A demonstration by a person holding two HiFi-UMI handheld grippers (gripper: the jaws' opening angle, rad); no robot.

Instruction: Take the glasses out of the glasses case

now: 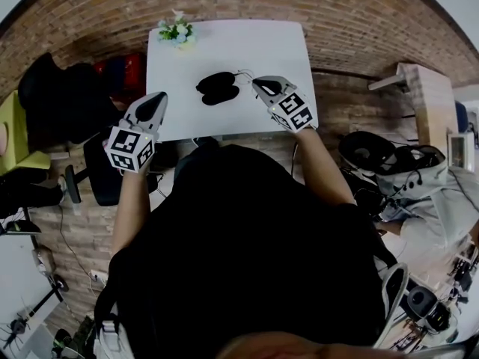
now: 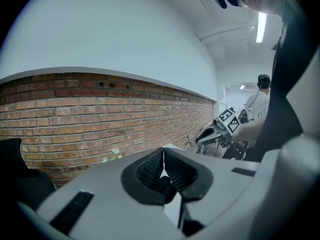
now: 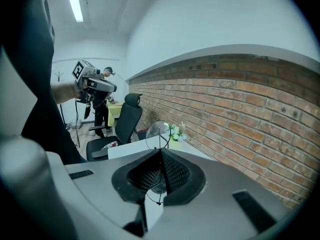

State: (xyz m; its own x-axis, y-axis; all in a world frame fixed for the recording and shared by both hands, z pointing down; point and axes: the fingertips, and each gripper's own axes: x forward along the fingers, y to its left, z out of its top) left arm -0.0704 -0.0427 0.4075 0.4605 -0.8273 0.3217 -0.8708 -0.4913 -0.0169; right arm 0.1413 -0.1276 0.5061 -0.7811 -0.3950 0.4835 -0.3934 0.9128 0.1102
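By brick wall, white table, glasses case.

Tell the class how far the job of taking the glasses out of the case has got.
Done: the glasses are out, pinched in the shut right gripper beside the black case, which lies open on the white table. In hand: only the glasses; the left gripper is shut on nothing. Left: probably just setting them down.
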